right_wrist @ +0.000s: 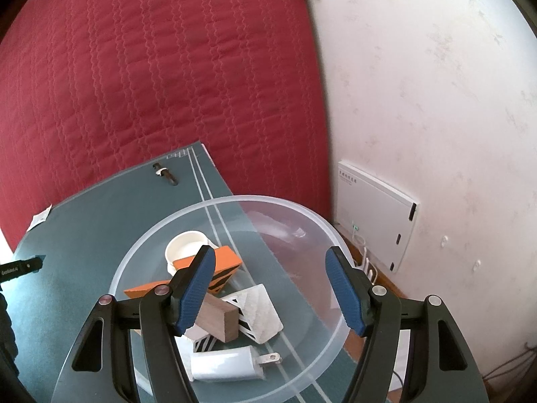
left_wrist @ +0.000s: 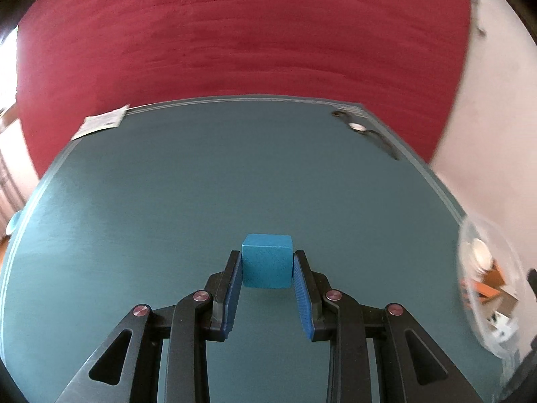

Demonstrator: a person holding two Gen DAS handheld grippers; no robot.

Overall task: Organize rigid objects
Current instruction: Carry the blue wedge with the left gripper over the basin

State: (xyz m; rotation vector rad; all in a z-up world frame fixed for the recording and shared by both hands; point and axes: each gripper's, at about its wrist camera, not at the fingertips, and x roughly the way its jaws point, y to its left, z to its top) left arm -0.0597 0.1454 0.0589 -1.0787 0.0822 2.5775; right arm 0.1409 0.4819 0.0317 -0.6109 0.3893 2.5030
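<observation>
Left tool [left_wrist: 267, 262] clenched on a blue cube [left_wrist: 266, 261], centre frame above the teal counter [left_wrist: 167, 201]. Right tool [right_wrist: 270, 288] released, poised over a clear bowl [right_wrist: 302, 211] containing a white charger [right_wrist: 225, 366], wooden block [right_wrist: 218, 320], orange block [right_wrist: 228, 260] and white cup [right_wrist: 184, 247]. A dark pen-like item [right_wrist: 165, 173] lies upper left; red quilted bed [right_wrist: 151, 84] behind.

You see a teal mat [left_wrist: 167, 201] with pale lines near its edges, spread under everything. Behind it, from nine o'clock round to one o'clock, lies a red quilted cover [right_wrist: 151, 84] with wavy stitching. At ten o'clock on the mat's far edge sits a white paper label [left_wrist: 100, 122]. At one o'clock near the far corner lies a small dark tool with a white band [right_wrist: 164, 173]. From one to four o'clock stands a pale mottled wall [right_wrist: 436, 100], and low on it at three o'clock you find a white box [right_wrist: 372, 208] with cables below it
</observation>
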